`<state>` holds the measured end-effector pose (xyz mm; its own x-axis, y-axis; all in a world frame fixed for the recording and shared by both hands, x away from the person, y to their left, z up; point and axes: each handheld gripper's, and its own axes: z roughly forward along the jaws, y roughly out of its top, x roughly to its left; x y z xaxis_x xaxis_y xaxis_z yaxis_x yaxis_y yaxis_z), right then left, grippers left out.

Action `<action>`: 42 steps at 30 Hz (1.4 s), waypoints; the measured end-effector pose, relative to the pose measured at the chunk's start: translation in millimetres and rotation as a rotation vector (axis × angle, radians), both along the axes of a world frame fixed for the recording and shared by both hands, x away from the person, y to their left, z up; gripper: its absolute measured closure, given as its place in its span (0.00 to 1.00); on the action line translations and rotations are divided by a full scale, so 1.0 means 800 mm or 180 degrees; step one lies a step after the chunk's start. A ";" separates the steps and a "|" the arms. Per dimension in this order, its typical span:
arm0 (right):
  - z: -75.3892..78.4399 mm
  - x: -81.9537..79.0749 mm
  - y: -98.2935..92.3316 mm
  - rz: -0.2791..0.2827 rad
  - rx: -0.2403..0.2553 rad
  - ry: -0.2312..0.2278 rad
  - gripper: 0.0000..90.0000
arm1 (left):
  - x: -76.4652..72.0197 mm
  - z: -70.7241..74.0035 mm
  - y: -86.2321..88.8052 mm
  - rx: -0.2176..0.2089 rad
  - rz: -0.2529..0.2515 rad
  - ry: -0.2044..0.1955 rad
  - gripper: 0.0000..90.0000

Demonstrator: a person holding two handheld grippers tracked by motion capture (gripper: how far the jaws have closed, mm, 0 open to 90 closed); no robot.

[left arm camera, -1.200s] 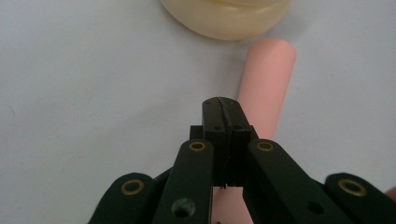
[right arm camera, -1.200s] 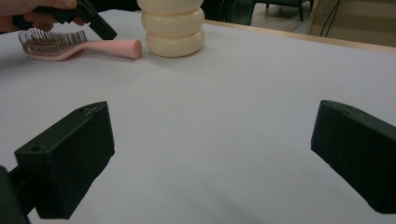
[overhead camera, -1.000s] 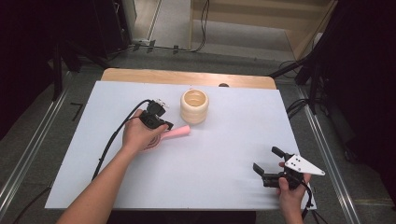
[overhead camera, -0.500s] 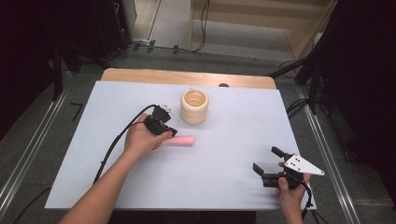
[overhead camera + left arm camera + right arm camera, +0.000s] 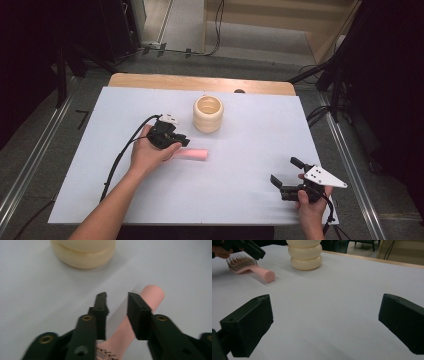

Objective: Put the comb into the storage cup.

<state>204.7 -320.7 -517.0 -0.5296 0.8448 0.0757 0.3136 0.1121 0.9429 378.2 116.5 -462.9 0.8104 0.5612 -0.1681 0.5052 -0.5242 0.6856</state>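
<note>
Your left hand-held gripper (image 5: 181,140) has just been opening, jaws parted over the pink hairbrush (image 5: 192,155) lying on the tabletop (image 5: 250,165) at the ribbed cream cup's (image 5: 208,114) seven o'clock; your right hand-held gripper (image 5: 286,172), spread wide and empty, rests at five o'clock.

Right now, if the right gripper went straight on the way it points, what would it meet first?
Probably nothing close: the right gripper faces bare white table; the cream ribbed container stands far off, left of its line.
</note>
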 end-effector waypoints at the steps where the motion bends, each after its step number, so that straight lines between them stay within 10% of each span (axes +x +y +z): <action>1: 0.000 0.000 0.000 0.0000 0.0000 0.0000 0.00 | 0.000 0.000 0.000 0.0000 0.0000 0.0000 0.69; 10: 0.000 0.000 -0.002 -0.0047 0.0032 0.0016 0.00 | -0.027 0.017 0.041 -0.0639 0.0410 -0.0361 0.00; 36: 0.012 0.001 -0.005 0.0116 0.0083 0.0156 0.00 | -0.113 0.006 0.144 -0.0906 0.0758 -0.1230 0.00; 42: 0.019 0.004 -0.004 0.0163 0.0080 0.0145 0.00 | -0.125 0.002 0.162 -0.0934 0.0842 -0.1271 0.00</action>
<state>207.9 -324.0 -501.6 -0.5676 0.8143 0.1215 0.3505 0.1055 0.9306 278.5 246.4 -461.2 0.6811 0.7300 -0.0570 0.2650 -0.1731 0.9486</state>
